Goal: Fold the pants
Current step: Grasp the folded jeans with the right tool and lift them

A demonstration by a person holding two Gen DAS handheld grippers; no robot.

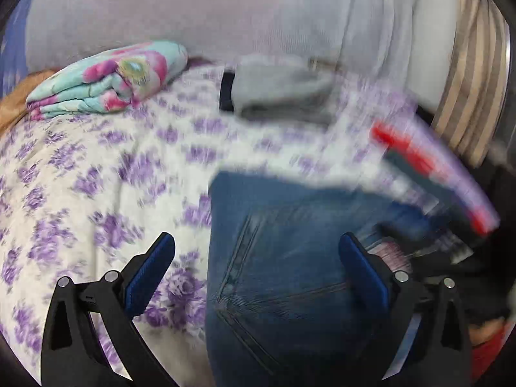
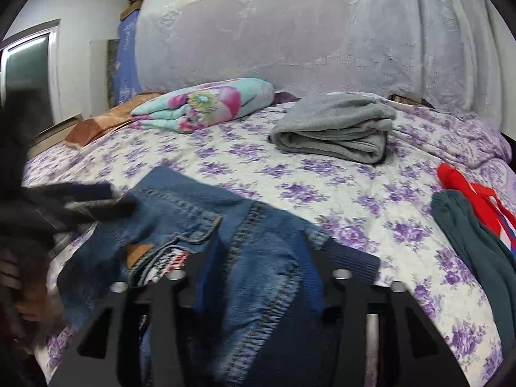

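Observation:
Blue jeans (image 1: 283, 258) lie on the floral bedspread (image 1: 96, 167), seat pocket up, in the left wrist view. My left gripper (image 1: 258, 251) is open, its blue-padded fingers (image 1: 151, 267) spread over the jeans' left edge, holding nothing. In the right wrist view the jeans (image 2: 225, 258) are bunched up at the waistband. My right gripper (image 2: 258, 274) has denim draped over and between its fingers (image 2: 206, 277), which hides the tips. The left gripper (image 2: 80, 203) shows blurred at the left there.
A folded grey garment (image 2: 332, 129) and a folded floral blanket (image 2: 206, 103) lie farther back on the bedspread (image 2: 322, 187). A dark green garment (image 2: 477, 245) and red cloth (image 2: 467, 187) lie at the right. A covered headboard (image 2: 290, 32) stands behind.

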